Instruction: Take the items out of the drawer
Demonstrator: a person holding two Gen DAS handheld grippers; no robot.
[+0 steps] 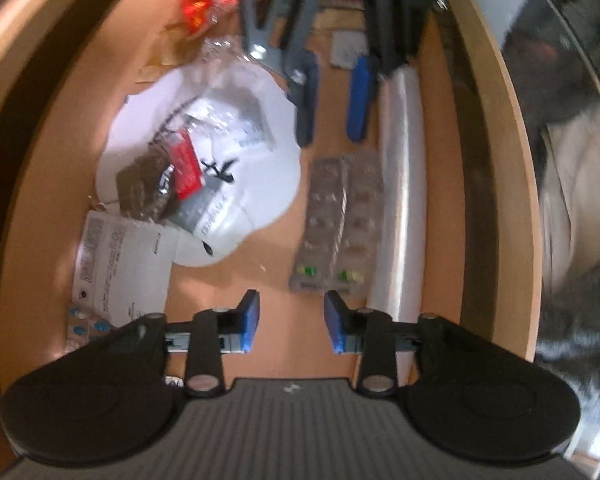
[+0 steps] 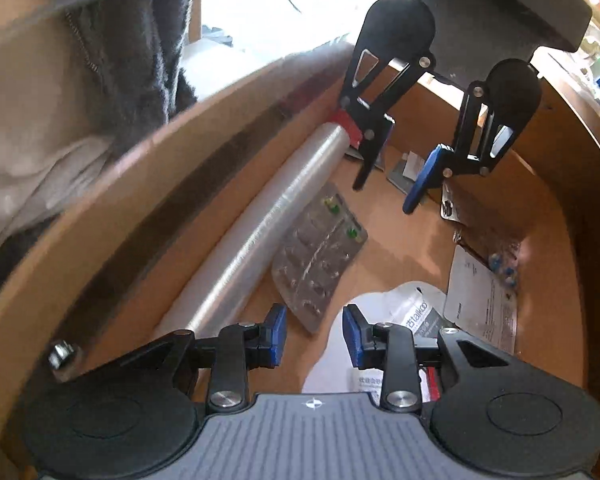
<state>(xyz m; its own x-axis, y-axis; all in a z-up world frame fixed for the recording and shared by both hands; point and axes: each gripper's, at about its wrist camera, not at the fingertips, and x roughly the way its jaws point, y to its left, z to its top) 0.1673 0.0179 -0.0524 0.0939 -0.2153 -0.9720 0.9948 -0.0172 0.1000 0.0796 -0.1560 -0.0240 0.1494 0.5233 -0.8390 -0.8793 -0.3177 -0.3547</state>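
plastic roll [image 2: 256,224] lengthwise along drawer [image 2: 112,200] wall — flat

drawer [image 1: 284,344]: matt wood | roll [image 1: 400,200]: glossy clear plastic | blister packs [image 1: 332,216]: shiny foil

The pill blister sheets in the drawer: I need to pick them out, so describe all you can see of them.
The blister sheets are two silvery foil strips lying flat on the wooden drawer floor, side by side, edges overlapping. Each has rows of clear bubbles and small green and yellow marks at one end. The clear plastic roll lies alongside. No gripper touches them.
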